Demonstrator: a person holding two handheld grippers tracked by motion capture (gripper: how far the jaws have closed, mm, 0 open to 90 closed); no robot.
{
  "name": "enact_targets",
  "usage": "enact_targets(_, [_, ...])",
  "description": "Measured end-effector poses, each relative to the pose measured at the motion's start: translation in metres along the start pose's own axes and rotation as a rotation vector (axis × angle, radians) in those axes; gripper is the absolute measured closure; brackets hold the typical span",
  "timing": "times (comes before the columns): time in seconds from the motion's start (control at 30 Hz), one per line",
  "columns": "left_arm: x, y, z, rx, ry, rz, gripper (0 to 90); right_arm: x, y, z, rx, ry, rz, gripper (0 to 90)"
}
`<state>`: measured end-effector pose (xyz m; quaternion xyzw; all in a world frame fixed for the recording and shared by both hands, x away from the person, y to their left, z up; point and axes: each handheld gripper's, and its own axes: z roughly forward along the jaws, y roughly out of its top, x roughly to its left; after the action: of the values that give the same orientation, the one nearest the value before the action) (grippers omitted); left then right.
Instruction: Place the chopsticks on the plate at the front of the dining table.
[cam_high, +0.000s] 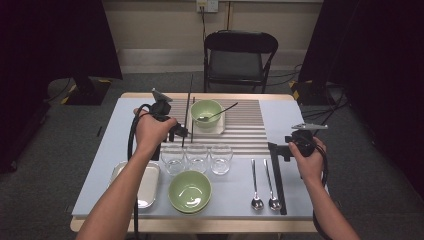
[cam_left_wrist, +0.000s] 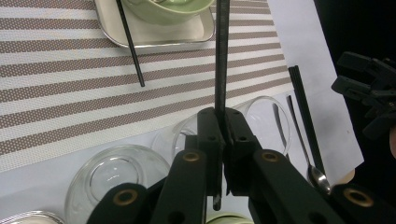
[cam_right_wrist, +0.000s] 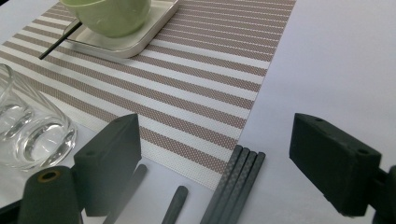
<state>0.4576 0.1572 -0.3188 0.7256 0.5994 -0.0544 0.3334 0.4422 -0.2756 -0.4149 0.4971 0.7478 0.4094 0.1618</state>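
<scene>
My left gripper (cam_high: 180, 133) (cam_left_wrist: 223, 127) is shut on a black chopstick (cam_high: 188, 102) (cam_left_wrist: 221, 60), which stands up and away over the striped placemat (cam_high: 245, 127). A second chopstick (cam_left_wrist: 132, 49) lies on the mat beside the small tray (cam_left_wrist: 154, 39) that carries a green bowl (cam_high: 206, 113). A dark utensil (cam_high: 222, 112) leans in that bowl. My right gripper (cam_high: 278, 149) (cam_right_wrist: 222, 156) is open and hovers low over the far end of a bundle of black chopsticks (cam_high: 278, 182) (cam_right_wrist: 233, 184) lying at the table's right.
Three clear glasses (cam_high: 197, 158) stand in a row mid-table. A second green bowl (cam_high: 190, 191) and a pale tray (cam_high: 146, 183) sit near the front edge. Two spoons (cam_high: 263, 186) lie left of the chopstick bundle. A folding chair (cam_high: 239, 57) stands behind the table.
</scene>
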Motion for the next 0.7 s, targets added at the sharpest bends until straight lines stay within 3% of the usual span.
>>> enact_targets(0.17, [0.0,0.0,0.0,-0.001,-0.013,-0.012,87.2,-0.002,-0.005,0.001,0.008,-0.002,0.002,15.6])
enact_targets(0.7, [0.006,0.003,-0.002,-0.003,0.009,-0.023,87.2,-0.012,-0.024,0.001,0.03,-0.028,0.015,15.7])
